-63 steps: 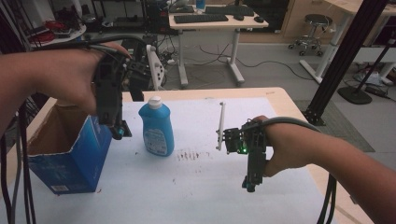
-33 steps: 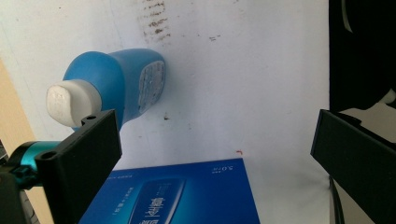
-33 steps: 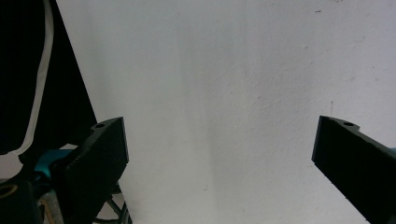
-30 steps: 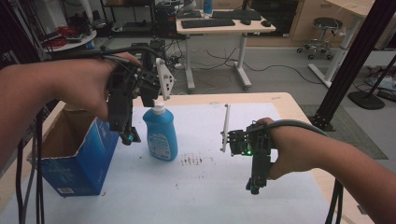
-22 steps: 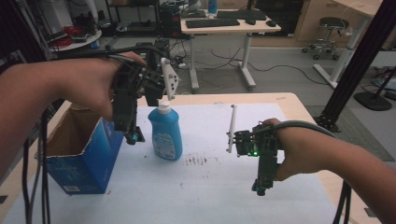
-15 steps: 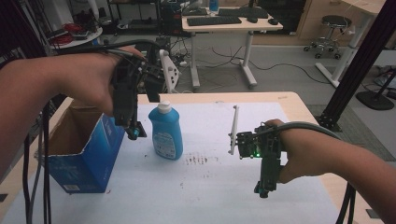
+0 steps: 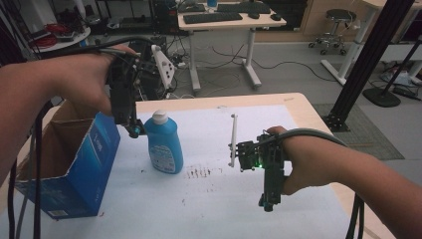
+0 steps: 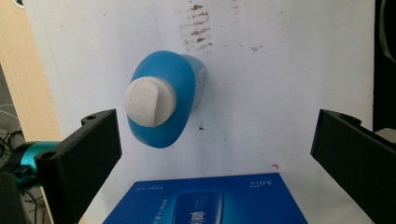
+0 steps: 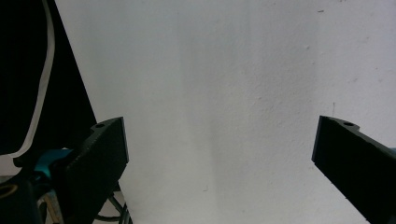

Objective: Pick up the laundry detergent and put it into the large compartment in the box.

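The blue bottle (image 7: 163, 147) stands upright on the white surface (image 7: 209, 199), just beside the open blue box (image 7: 74, 164), its white cap (image 8: 149, 101) on top. Smooth plastic and likely part full, it should feel fairly heavy and somewhat slippery; its rounded shoulder below the cap looks like the surest place to hold. The left gripper (image 7: 133, 130) hangs above and beside the cap, jaws spread wide and holding nothing. Well apart, the right gripper (image 7: 267, 204) hovers over bare surface, jaws likewise released.
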Available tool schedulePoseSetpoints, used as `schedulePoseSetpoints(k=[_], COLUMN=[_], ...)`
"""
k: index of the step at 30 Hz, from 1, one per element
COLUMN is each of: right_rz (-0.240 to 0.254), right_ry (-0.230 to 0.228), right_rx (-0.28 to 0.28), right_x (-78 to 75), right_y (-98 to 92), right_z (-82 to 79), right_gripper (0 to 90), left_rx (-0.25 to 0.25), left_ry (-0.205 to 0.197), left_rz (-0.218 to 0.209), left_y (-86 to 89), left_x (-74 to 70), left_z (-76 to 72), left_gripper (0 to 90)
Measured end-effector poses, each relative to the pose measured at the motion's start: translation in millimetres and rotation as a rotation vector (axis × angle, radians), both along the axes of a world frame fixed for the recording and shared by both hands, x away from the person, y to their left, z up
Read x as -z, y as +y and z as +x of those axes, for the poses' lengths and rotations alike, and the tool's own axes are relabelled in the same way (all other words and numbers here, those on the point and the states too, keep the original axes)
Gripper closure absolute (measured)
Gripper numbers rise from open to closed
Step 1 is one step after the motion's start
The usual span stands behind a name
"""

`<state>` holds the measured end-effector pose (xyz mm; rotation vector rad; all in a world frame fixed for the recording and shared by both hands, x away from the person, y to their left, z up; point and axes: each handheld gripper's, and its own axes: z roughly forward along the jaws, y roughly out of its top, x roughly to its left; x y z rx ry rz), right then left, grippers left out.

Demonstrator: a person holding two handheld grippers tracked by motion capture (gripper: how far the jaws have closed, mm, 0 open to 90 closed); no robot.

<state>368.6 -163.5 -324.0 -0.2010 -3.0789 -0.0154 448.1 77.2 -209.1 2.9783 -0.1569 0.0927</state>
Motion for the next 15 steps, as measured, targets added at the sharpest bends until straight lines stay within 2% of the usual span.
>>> schedulePoseSetpoints(k=[1,6,7,10,15], right_rz=[0.005,-0.002,-0.010,-0.008,-0.006], right_ry=[-0.002,0.005,-0.002,0.004,0.005], right_rx=[-0.012,-0.003,-0.020,0.001,-0.007], right_x=[1.1,2.5,2.9,3.5,4.9], right_y=[-0.1,0.8,0.5,2.4,4.1], right_z=[1.0,0.8,2.5,2.9,3.8], right_gripper=[2.6,2.7,2.6,2.6,2.6], left_rx=[-0.005,-0.021,-0.023,-0.028,-0.042], left_ry=[0.003,0.013,0.017,0.032,0.049], left_rz=[-0.001,-0.016,-0.018,-0.024,-0.051], left_y=[1.0,5.1,5.5,5.8,7.9], left_x=[1.5,8.7,11.1,20.0,31.4], left_z=[2.3,13.9,15.9,20.5,26.6], left_gripper=[1.7,1.7,1.7,1.7,1.7])
